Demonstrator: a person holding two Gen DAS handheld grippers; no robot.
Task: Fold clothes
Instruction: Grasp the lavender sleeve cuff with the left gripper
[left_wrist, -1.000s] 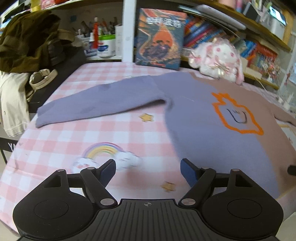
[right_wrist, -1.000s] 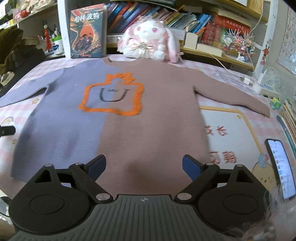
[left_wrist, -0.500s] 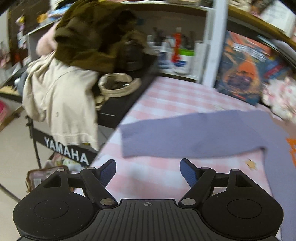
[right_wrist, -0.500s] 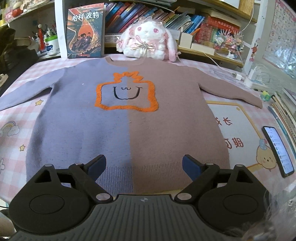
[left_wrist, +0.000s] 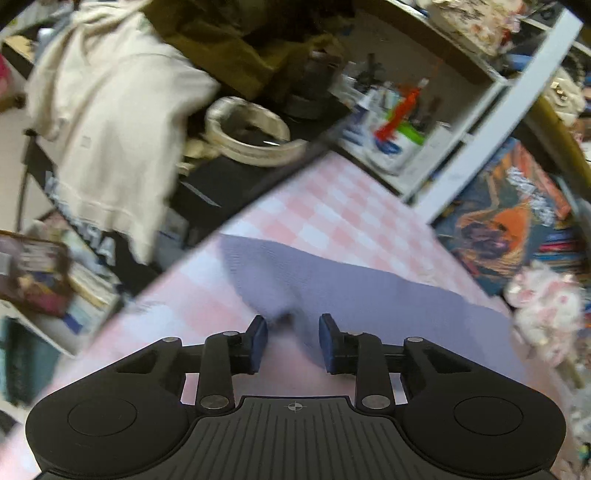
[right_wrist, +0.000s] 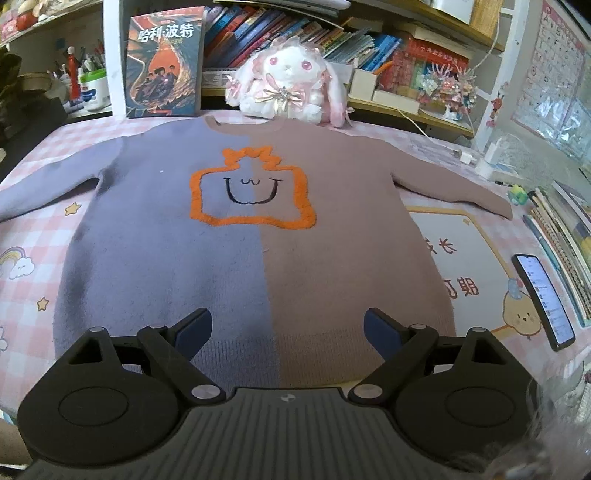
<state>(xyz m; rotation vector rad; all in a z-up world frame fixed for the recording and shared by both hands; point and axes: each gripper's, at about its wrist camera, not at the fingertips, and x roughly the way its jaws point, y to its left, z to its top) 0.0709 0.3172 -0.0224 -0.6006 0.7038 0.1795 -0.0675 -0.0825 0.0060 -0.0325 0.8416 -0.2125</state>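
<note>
A sweater (right_wrist: 207, 258), half purple and half brown with an orange outline and a face on the chest, lies flat and face up on the pink checked table cloth (right_wrist: 33, 236). In the left wrist view its purple sleeve (left_wrist: 369, 295) runs across the cloth. My left gripper (left_wrist: 290, 339) sits at the sleeve's cuff end. Its jaws have narrowed around a bunched ridge of the fabric. My right gripper (right_wrist: 288, 328) hangs open just above the sweater's bottom hem, holding nothing.
A plush rabbit (right_wrist: 288, 88) and a standing book (right_wrist: 164, 62) are behind the collar. A phone (right_wrist: 543, 299) and stacked books lie at the right edge. Left of the table stand a black keyboard with headphones (left_wrist: 247, 133) and draped clothes (left_wrist: 110, 122).
My left gripper swung left to the cuff of the purple sleeve, dropped onto it and narrowed its jaws. My right gripper drew back slightly toward the hem and stayed open.
</note>
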